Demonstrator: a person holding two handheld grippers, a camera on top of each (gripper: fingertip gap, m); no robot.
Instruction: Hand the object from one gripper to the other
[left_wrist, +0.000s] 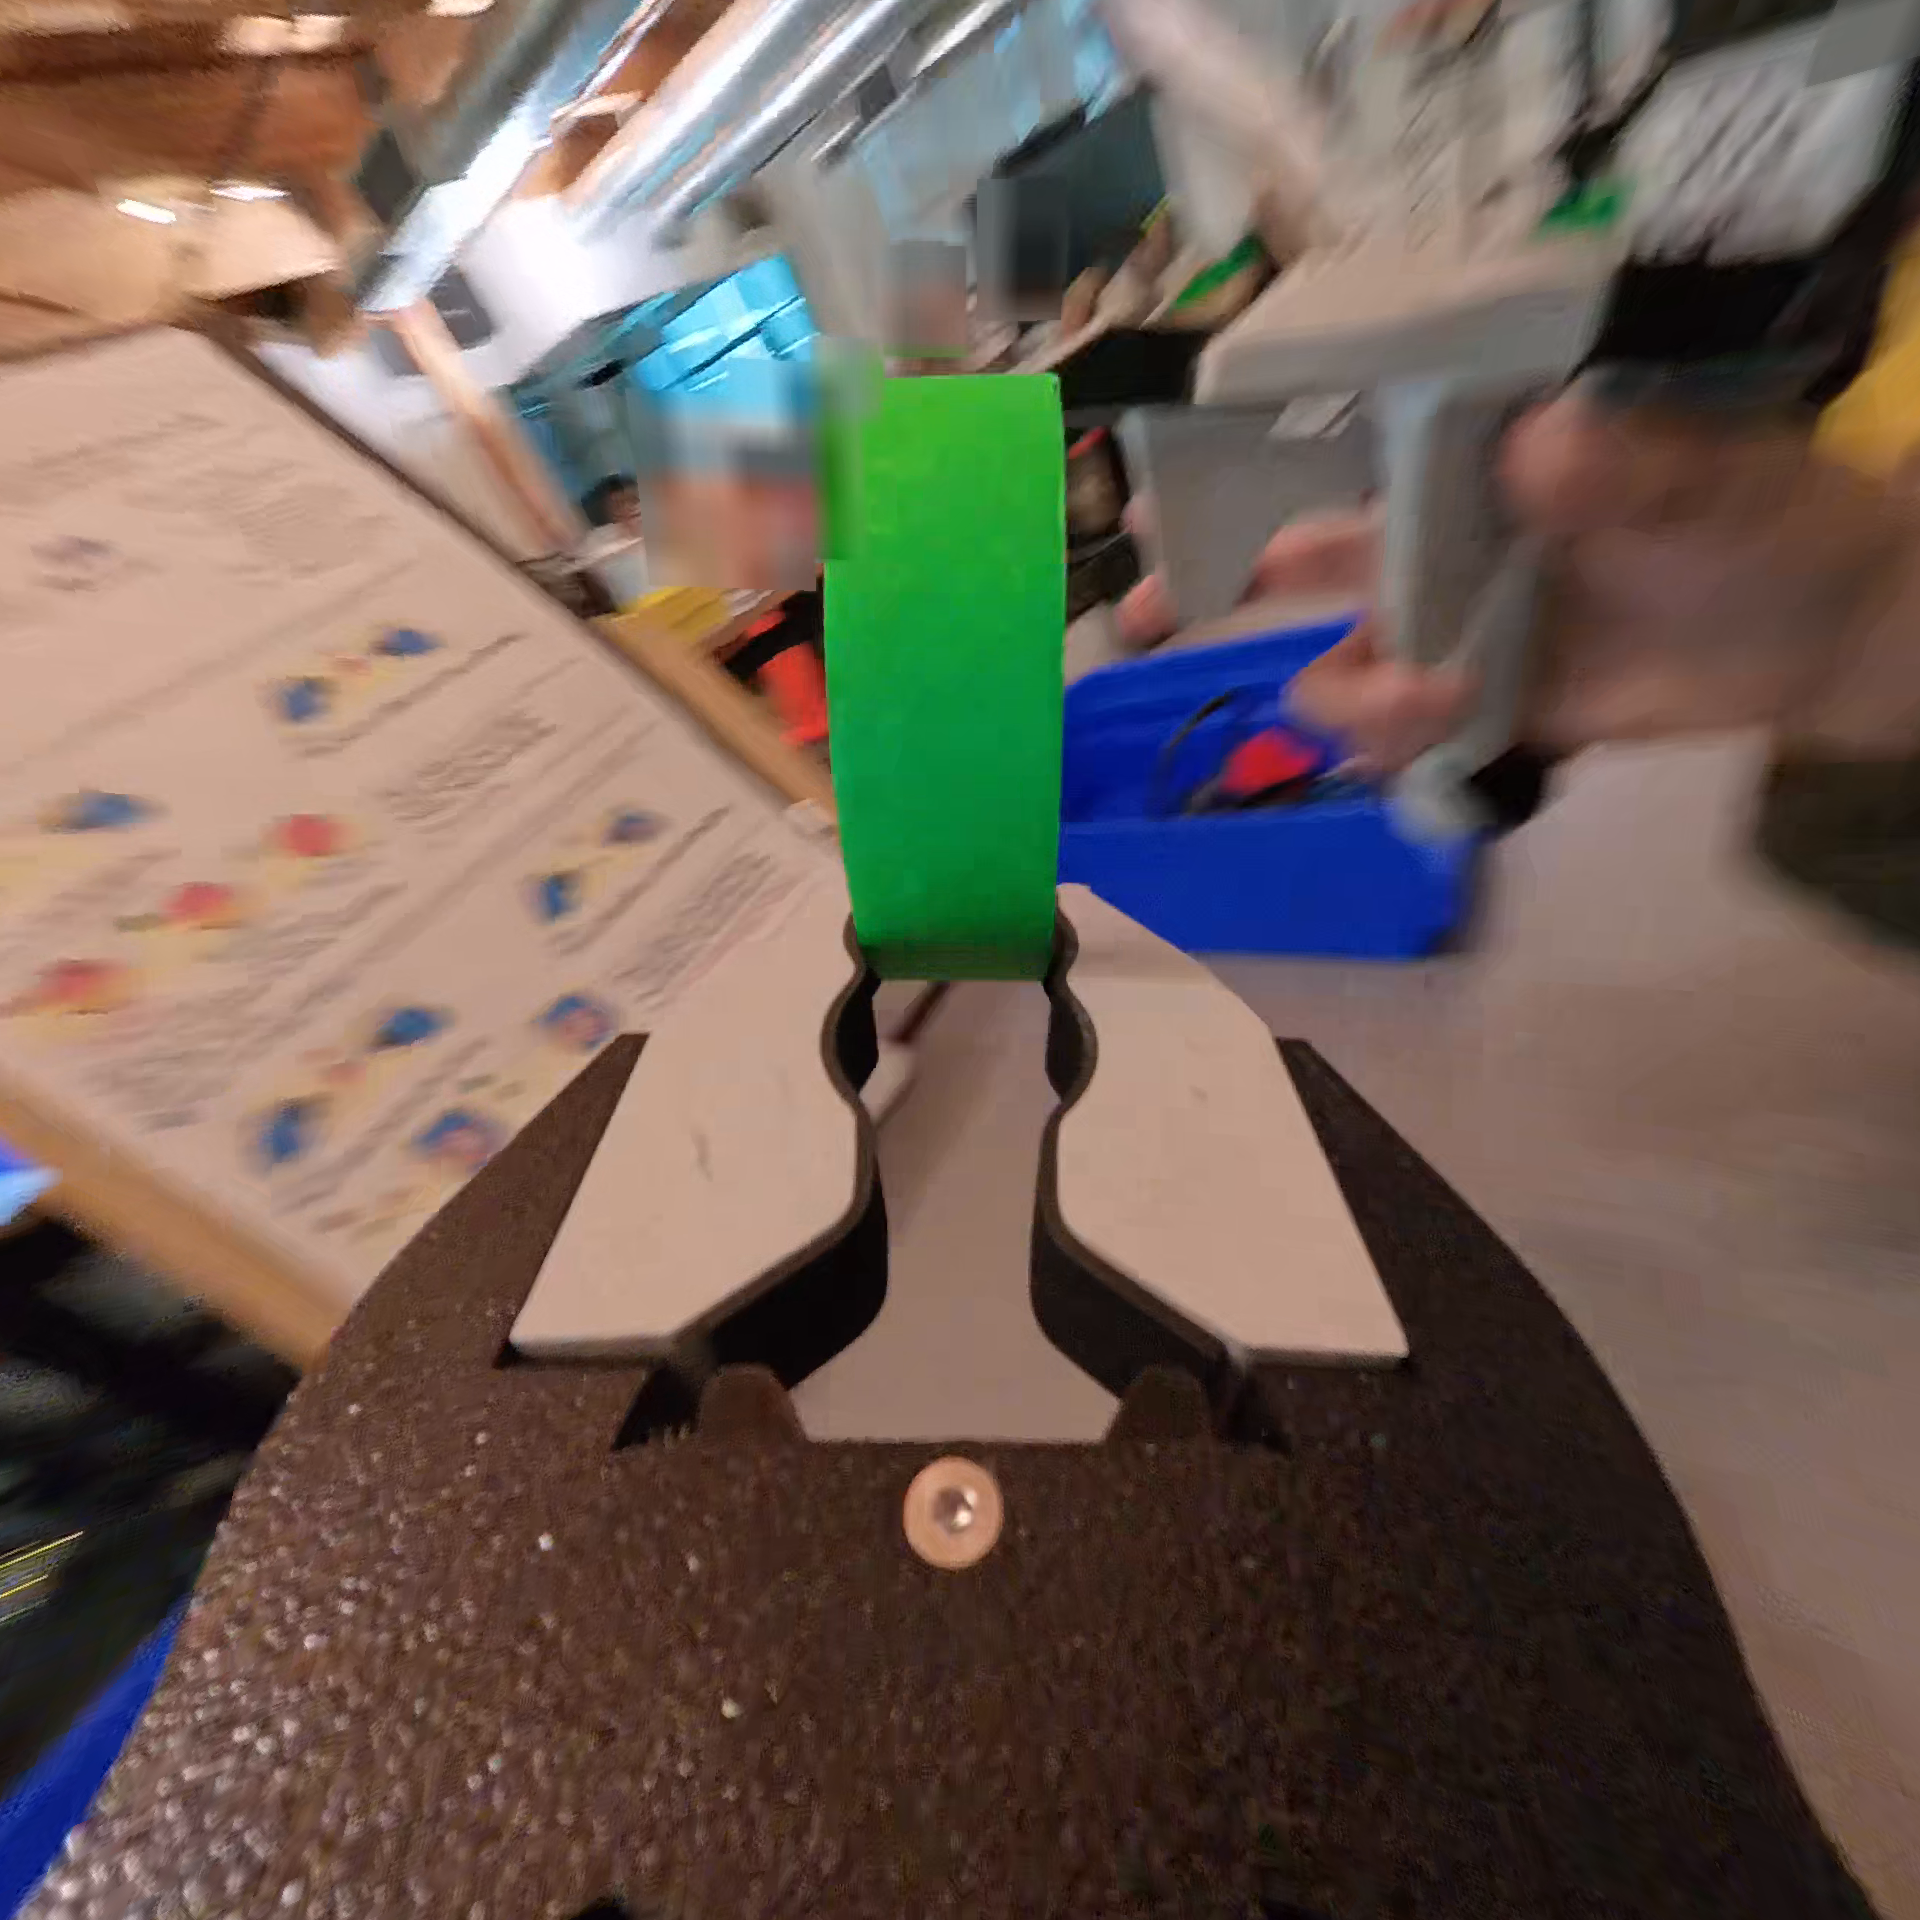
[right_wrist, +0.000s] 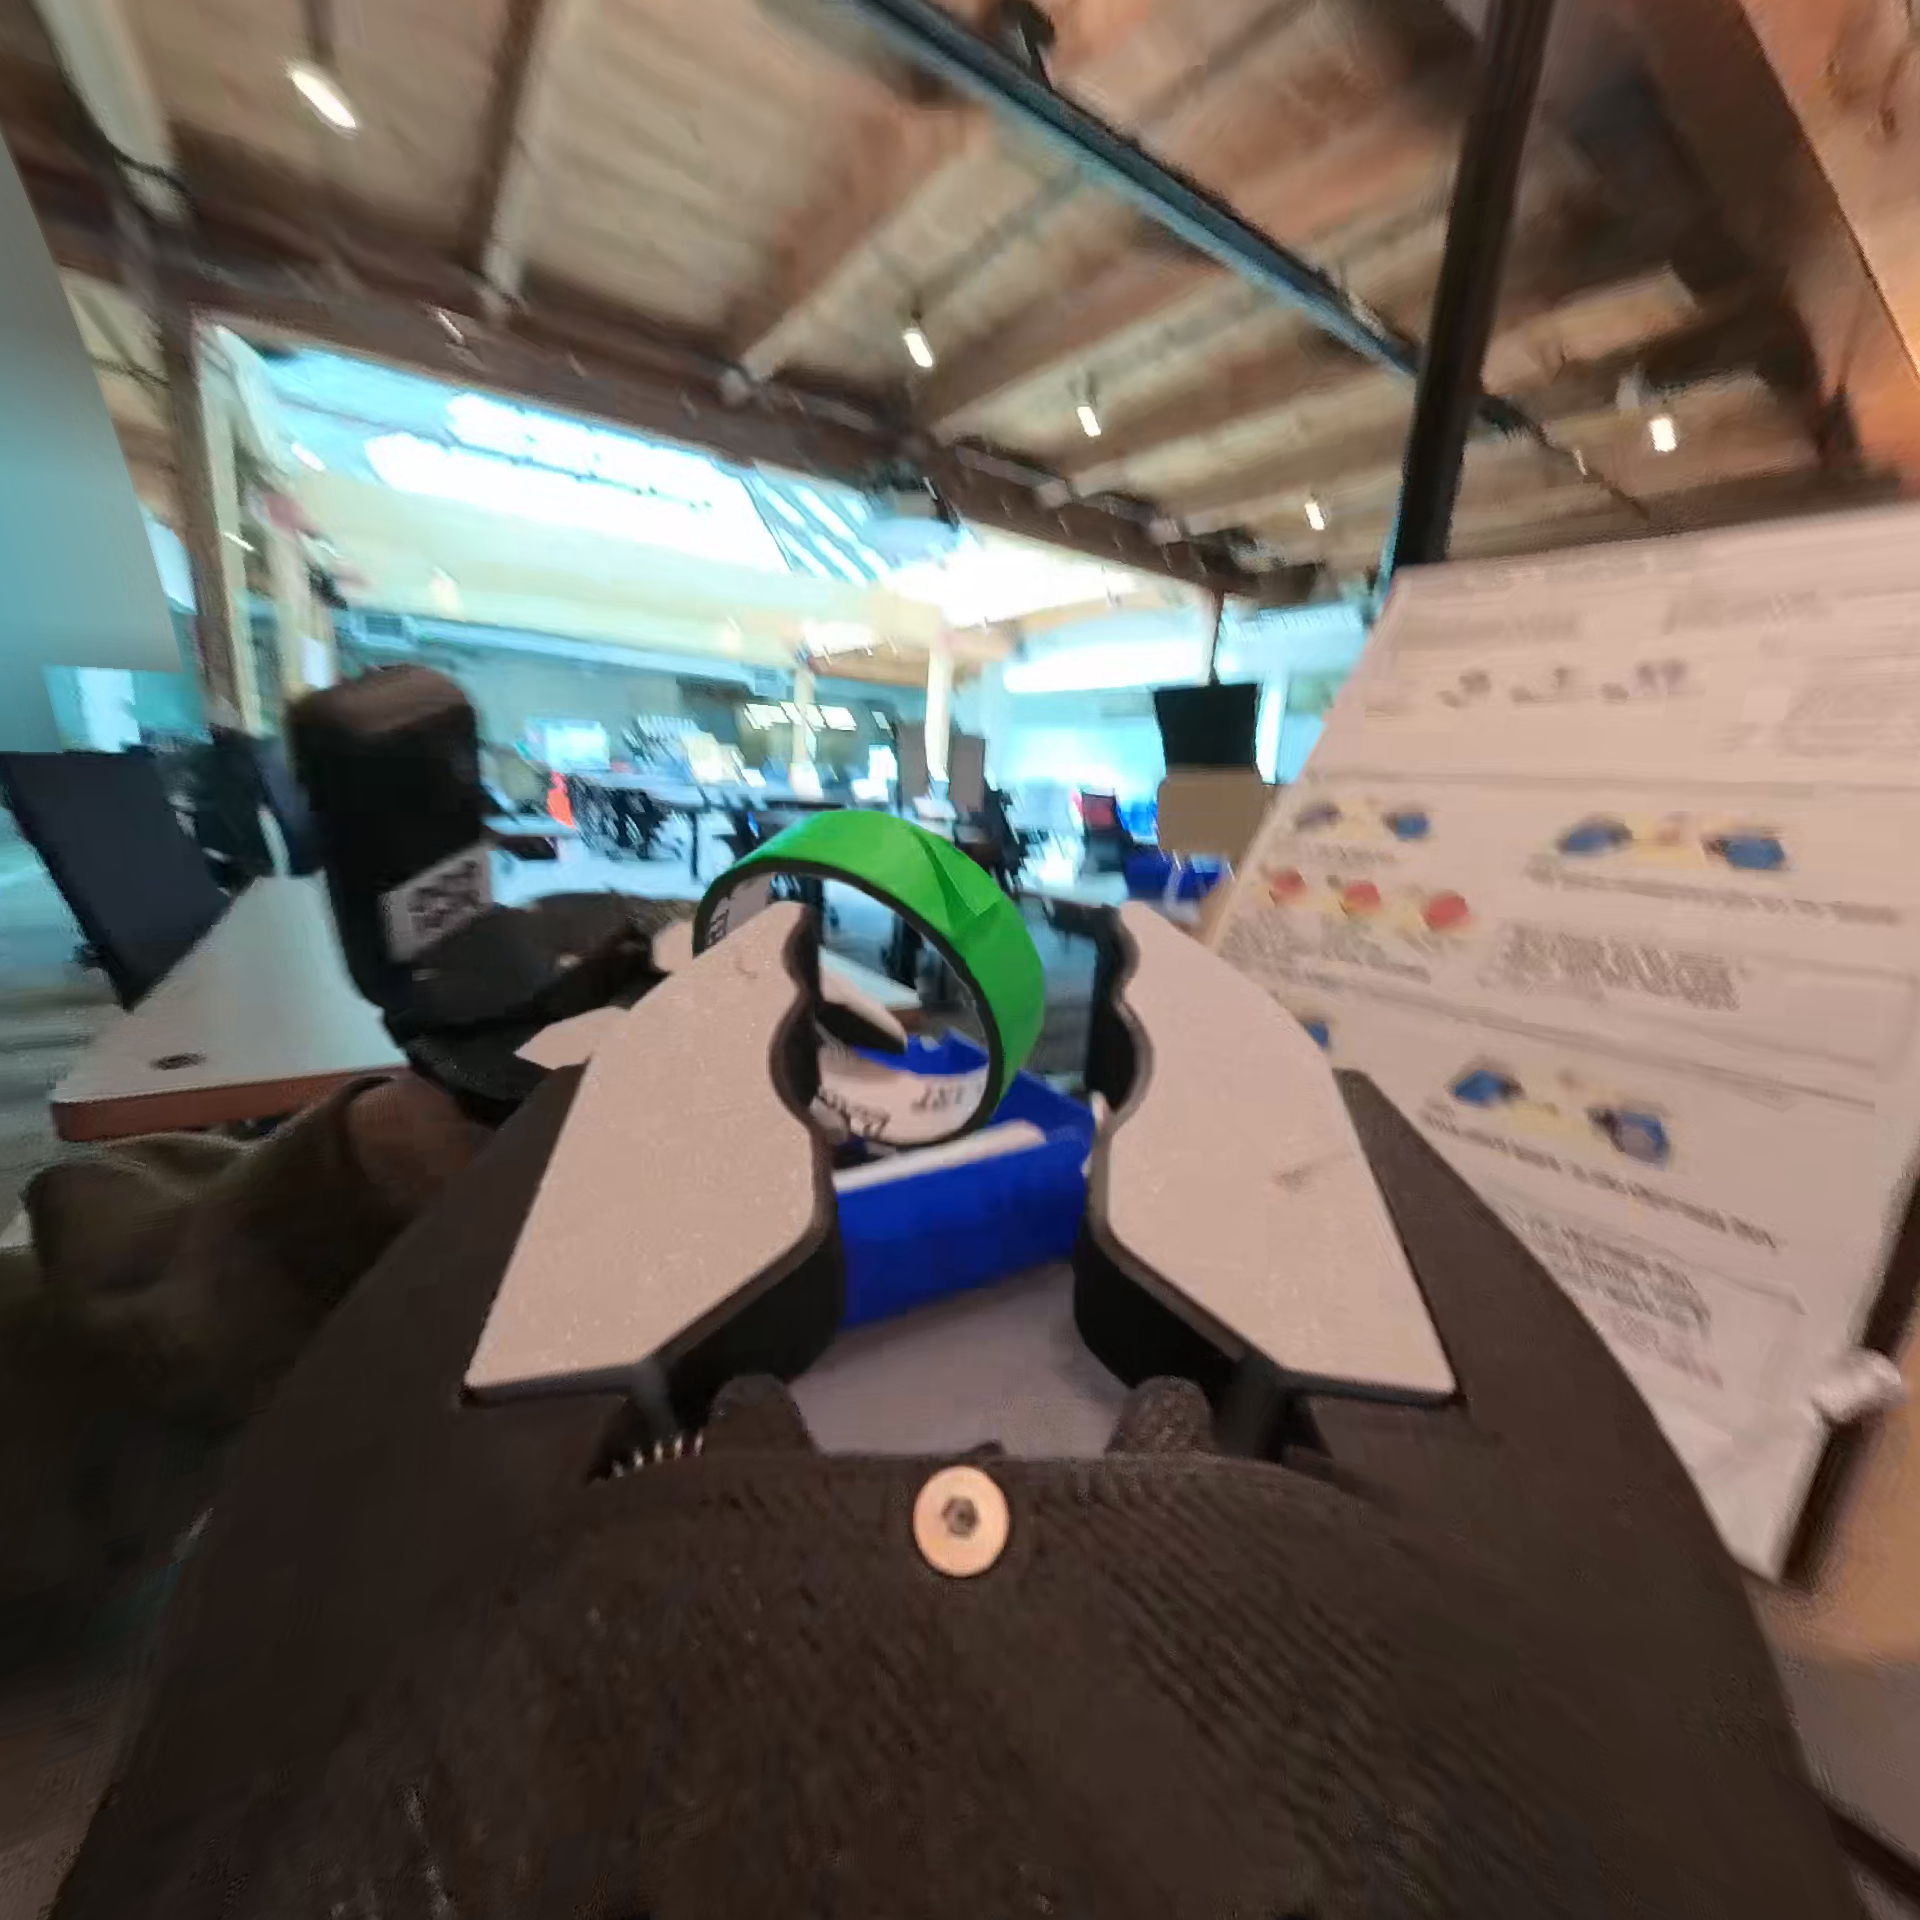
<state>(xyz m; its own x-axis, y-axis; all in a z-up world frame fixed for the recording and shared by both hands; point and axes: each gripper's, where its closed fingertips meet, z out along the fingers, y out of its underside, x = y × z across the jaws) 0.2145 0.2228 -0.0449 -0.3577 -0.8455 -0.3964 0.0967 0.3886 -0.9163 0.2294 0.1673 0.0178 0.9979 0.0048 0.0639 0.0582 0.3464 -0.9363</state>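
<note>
A roll of bright green tape (left_wrist: 945, 675) stands upright between the fingertips of my left gripper (left_wrist: 961, 945), which is shut on its lower rim. In the right wrist view the same roll (right_wrist: 1003, 940) shows as a ring held up by the left gripper's black body (right_wrist: 416, 831), which comes in from the left. My right gripper (right_wrist: 951, 920) is open and empty, its fingers spread wide just in front of the roll. Its left fingertip (right_wrist: 748, 956) overlaps the ring's left edge. The right gripper also shows blurred in the left wrist view (left_wrist: 1403, 436), held by a hand (left_wrist: 1558, 582).
A blue bin (left_wrist: 1247, 883) holding small items sits on the grey table (left_wrist: 1558, 1195) below the roll; it also shows in the right wrist view (right_wrist: 956, 1205). A printed instruction board (left_wrist: 312, 779) (right_wrist: 1610, 935) stands beside it. A black pole (right_wrist: 1455, 312) rises behind the board.
</note>
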